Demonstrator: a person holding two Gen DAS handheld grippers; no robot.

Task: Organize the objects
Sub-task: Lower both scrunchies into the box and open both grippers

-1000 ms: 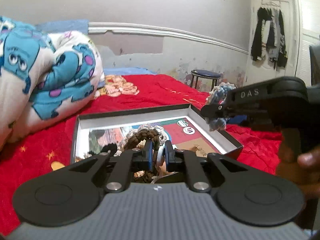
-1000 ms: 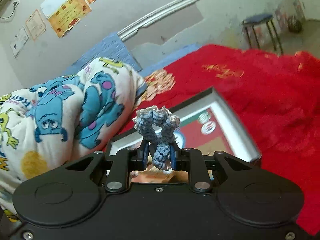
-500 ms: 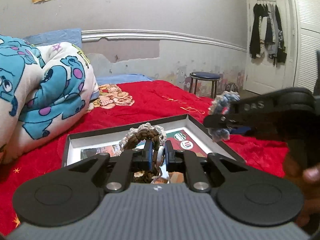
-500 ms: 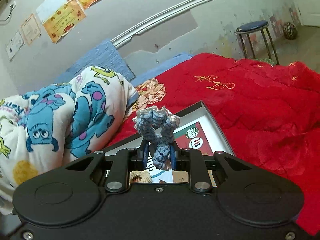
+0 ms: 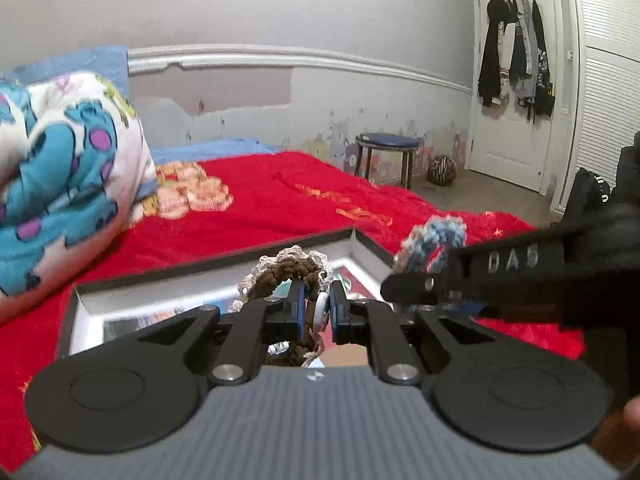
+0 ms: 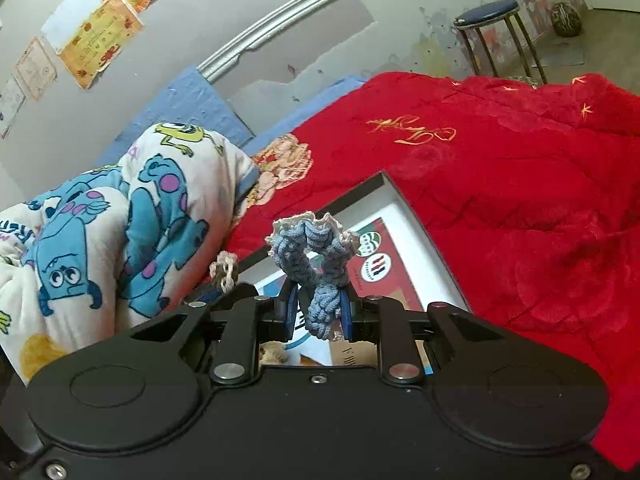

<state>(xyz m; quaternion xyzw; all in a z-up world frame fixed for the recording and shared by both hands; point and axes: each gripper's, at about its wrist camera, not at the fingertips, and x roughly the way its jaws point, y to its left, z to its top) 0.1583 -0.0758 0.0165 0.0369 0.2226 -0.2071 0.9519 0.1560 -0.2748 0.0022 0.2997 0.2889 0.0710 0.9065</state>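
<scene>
Fingers of both grippers pinch crocheted scrunchies, brown [image 5: 290,274] left, blue [image 6: 316,268] right, above the box [image 6: 416,236]; neither placed.

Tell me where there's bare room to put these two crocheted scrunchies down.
Open red blanket lies right of the box, out toward the stool. The box's printed floor shows bare near its far right corner. Crowded: the cartoon quilt bunches against the box's left, and both tongs hover over its near end.
</scene>
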